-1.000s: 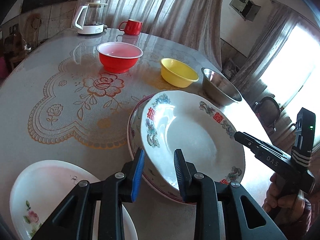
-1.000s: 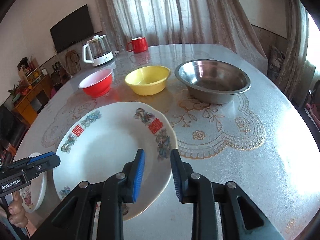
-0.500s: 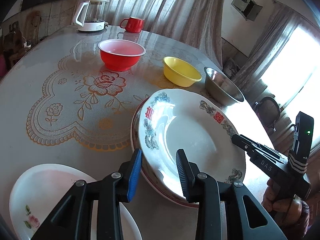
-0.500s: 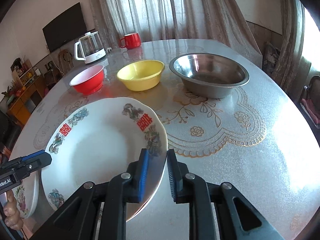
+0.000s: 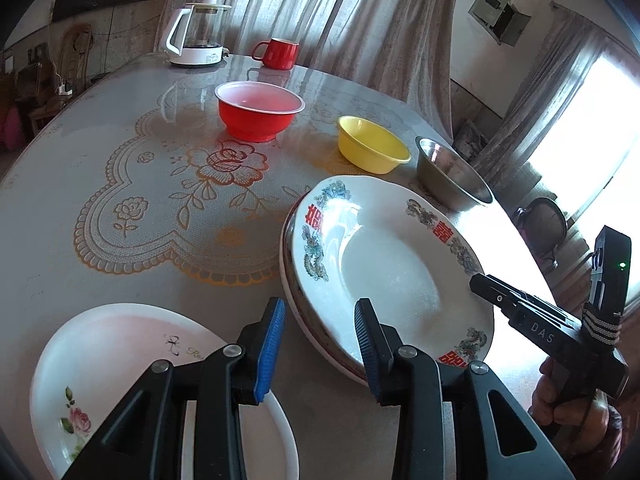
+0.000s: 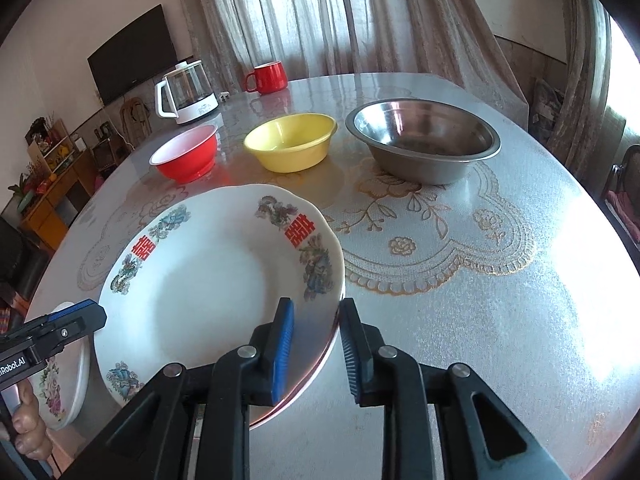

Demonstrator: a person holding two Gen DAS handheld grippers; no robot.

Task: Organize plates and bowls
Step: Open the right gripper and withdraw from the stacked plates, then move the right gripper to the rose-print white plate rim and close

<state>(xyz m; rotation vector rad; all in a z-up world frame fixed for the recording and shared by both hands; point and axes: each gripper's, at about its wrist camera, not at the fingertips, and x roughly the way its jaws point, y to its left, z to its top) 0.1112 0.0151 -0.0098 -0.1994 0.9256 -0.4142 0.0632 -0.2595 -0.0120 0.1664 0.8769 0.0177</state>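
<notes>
A white plate with red characters and dragons point(image 5: 384, 264) point(image 6: 208, 280) lies on top of another plate whose rim point(image 5: 288, 280) shows under it. My left gripper point(image 5: 318, 344) is open at the stack's near left edge, not gripping it. My right gripper point(image 6: 314, 344) is open with its jaws on either side of the stack's right rim. A rose-patterned white plate point(image 5: 120, 360) point(image 6: 60, 392) lies near the left gripper. A red bowl point(image 5: 258, 114) point(image 6: 186, 156), a yellow bowl point(image 5: 372, 148) point(image 6: 292, 146) and a steel bowl point(image 5: 452, 176) point(image 6: 424, 142) stand in a row further back.
A glass kettle point(image 5: 198, 36) point(image 6: 184, 94) and a red mug point(image 5: 278, 54) point(image 6: 268, 77) stand at the far edge of the round table point(image 6: 500, 320). Curtains hang behind. A chair point(image 5: 544, 224) stands past the table's right edge.
My right gripper has opened and no longer pinches the plate's rim. The top plate now rests flatter on the lower plate. My left gripper has drawn back a little towards the near left.
</notes>
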